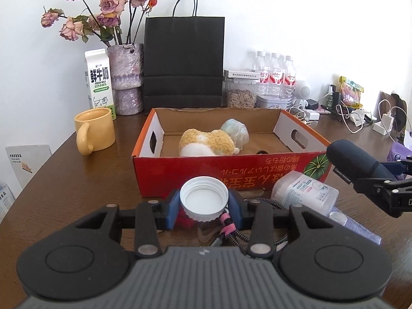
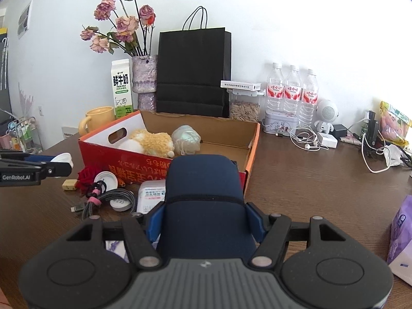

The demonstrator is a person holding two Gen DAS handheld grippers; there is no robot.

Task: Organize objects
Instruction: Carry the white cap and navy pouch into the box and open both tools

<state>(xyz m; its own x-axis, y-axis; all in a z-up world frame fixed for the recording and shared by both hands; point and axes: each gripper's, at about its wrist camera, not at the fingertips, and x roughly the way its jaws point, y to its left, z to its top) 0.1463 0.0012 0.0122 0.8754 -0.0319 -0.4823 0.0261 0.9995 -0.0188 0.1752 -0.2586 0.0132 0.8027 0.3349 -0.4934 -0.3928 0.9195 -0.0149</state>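
Cap [image 1: 204,197] first: your left gripper [image 1: 204,207] has its jaws clamped on a white screw cap, open side facing up, held just above the table [image 1: 77,180] near the front wall of the red cardboard box [image 1: 231,170]. Your right gripper [image 2: 206,221] has its jaws closed around a dark blue pouch [image 2: 203,190], raised close to the box's near right corner. Inside the box, a yellow plush toy [image 1: 206,141] lies touching a pale wrapped bundle [image 1: 237,131]. Near the box, a coiled cable [image 2: 110,200] and a red rose [image 2: 86,176] lie on the table.
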